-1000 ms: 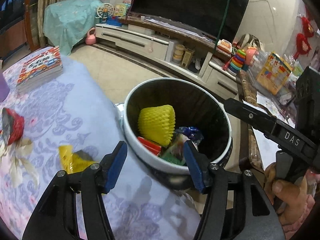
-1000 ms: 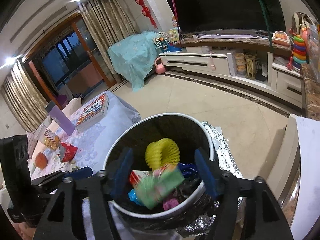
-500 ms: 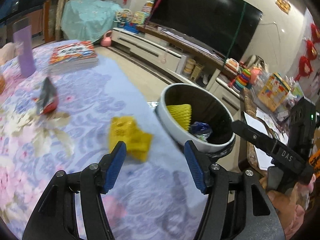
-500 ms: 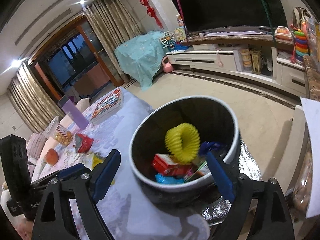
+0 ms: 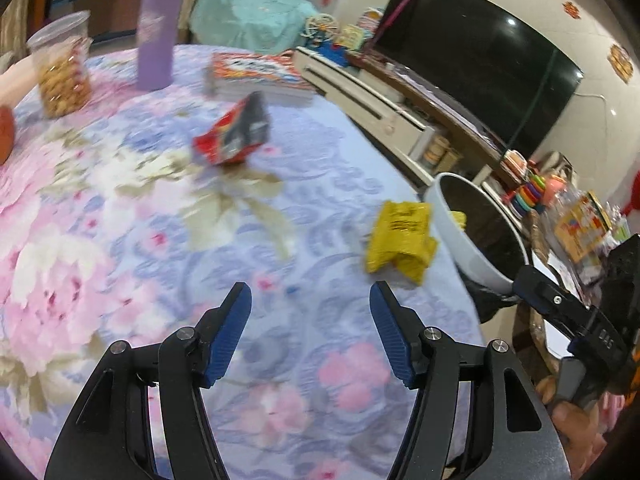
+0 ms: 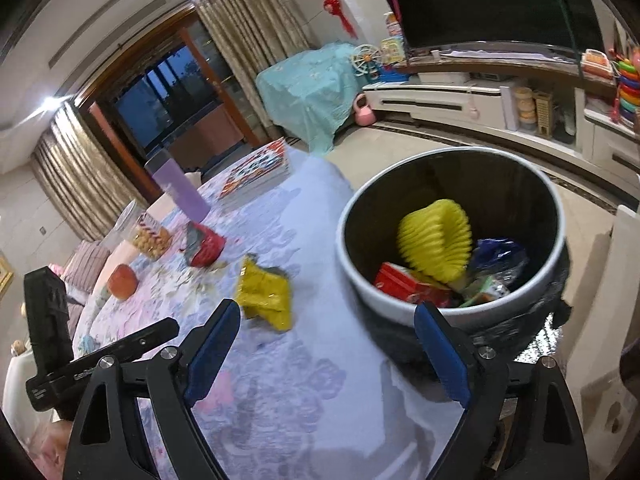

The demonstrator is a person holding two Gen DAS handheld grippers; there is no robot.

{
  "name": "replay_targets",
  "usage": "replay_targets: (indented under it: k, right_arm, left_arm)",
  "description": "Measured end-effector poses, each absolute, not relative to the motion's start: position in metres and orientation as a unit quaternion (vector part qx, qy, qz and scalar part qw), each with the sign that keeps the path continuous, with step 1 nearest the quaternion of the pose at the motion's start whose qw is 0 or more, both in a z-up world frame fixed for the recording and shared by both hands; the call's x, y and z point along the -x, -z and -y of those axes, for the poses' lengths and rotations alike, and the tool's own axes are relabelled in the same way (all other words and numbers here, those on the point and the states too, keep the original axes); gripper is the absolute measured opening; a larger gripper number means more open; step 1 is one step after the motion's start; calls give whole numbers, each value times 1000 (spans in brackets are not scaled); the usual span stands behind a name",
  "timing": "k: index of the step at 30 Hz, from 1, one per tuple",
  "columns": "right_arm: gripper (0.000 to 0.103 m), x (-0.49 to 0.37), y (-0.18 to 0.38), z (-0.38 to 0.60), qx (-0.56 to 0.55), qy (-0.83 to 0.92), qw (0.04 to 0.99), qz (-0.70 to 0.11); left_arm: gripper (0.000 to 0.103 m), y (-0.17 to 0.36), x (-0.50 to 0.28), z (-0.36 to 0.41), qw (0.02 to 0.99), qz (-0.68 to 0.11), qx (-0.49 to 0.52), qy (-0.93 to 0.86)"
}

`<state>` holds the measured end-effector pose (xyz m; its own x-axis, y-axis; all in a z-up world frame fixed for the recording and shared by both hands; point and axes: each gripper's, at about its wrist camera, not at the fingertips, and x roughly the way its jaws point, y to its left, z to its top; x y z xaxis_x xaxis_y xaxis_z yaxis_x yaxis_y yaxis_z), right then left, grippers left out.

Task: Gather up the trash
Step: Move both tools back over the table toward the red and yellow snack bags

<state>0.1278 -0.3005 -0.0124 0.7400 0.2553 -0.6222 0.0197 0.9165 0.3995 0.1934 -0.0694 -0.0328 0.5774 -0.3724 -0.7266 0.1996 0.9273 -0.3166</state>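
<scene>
Left gripper [image 5: 311, 322]: jaws parted about halfway, nothing between the blue pads, hovering over the floral tablecloth [image 5: 120, 208] without touching it. Yellow wrapper [image 5: 402, 240] lies ahead and slightly right of its right pad, near but apart, close to the table edge and just beside the trash bin [image 5: 464, 236]. Red snack bag [image 5: 232, 134] sits well ahead, left of centre; beyond it a book [image 5: 256, 76], a purple bottle [image 5: 156, 32] and a snack jar [image 5: 62, 68]. Open cloth between this gripper and both wrappers. Right gripper [image 6: 326, 350]: jaws wide, empty, touching nothing. From its side the yellow wrapper [image 6: 264, 294] is just ahead of its left pad, and the trash bin [image 6: 360, 280] rim is just beyond its right pad, standing off the table edge, with a yellow foam net [image 6: 434, 240] and other wrappers inside. Red snack bag [image 6: 204, 244] lies further ahead-left. The table edge curves away right, toward the bin; bare floor beyond.
</scene>
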Motion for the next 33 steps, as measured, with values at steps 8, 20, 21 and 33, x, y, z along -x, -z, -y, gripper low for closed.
replay_targets:
  k: [8, 20, 21, 33]
  right_arm:
    - [91, -132, 18, 261, -175, -90, 910, -365]
    - [91, -146, 29, 232, -164, -106, 907, -374]
    - [91, -147, 31, 231, -163, -107, 906, -375]
    - [91, -167, 41, 229, -167, -104, 904, -380]
  left_arm:
    - [62, 46, -195, 39, 882, -437, 114, 133]
    - [63, 52, -206, 24, 883, -437, 123, 117]
    - [63, 53, -208, 24, 883, -438, 124, 116]
    - [63, 55, -244, 17, 881, -440, 141, 103]
